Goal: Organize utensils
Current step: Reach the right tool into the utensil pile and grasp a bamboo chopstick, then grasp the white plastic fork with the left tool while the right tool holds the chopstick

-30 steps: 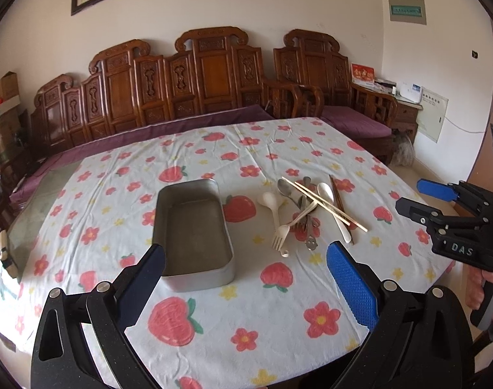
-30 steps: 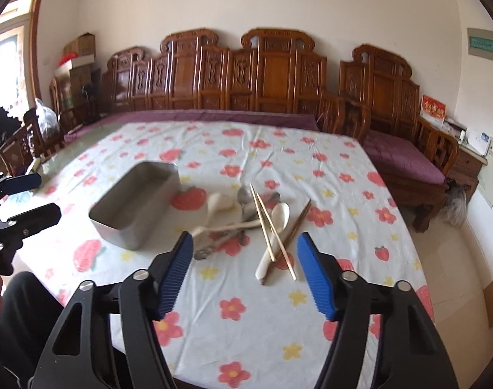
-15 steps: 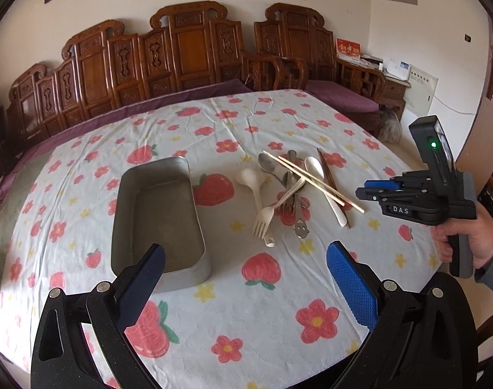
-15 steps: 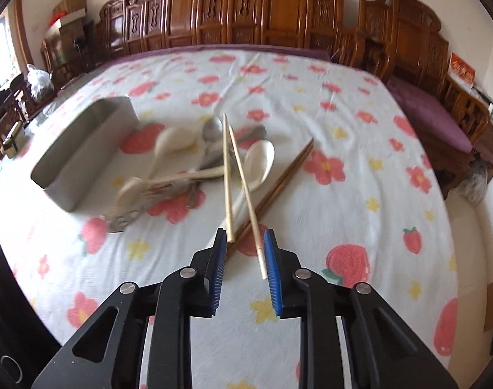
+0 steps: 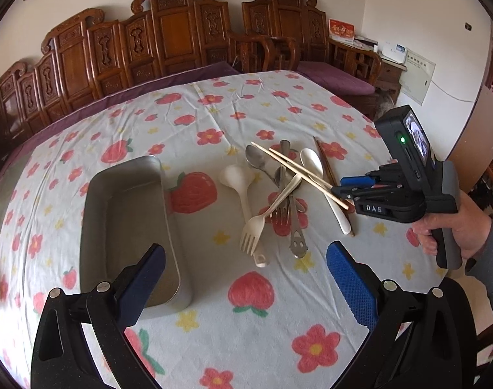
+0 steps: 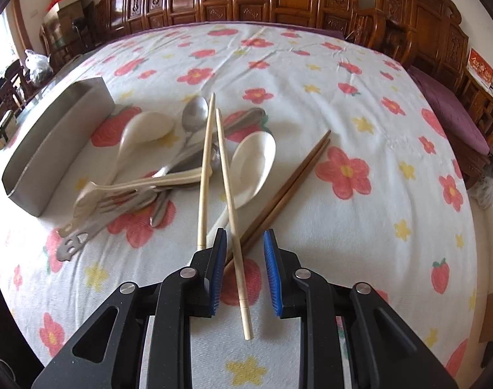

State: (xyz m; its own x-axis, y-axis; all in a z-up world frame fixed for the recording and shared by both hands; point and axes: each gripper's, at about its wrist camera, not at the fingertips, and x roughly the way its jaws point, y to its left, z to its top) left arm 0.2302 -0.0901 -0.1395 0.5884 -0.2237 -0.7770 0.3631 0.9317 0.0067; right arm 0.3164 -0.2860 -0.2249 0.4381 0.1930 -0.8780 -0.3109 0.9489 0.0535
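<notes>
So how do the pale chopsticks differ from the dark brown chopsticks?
The pale chopsticks are light bamboo-coloured and lie crossed over the spoon pile; the dark brown chopsticks lie side by side on the cloth beside it. One pale stick sits between the right gripper's jaws; the brown pair is just outside. Both are slim pairs.

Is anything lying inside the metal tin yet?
No: in the left wrist view the metal tin shows a bare floor, and the utensils lie beside it on the tablecloth.

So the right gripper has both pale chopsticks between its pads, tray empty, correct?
Not quite. The right wrist view shows only one pale chopstick between the right gripper's pads; the other lies outside the left pad. The tray is empty.
</notes>
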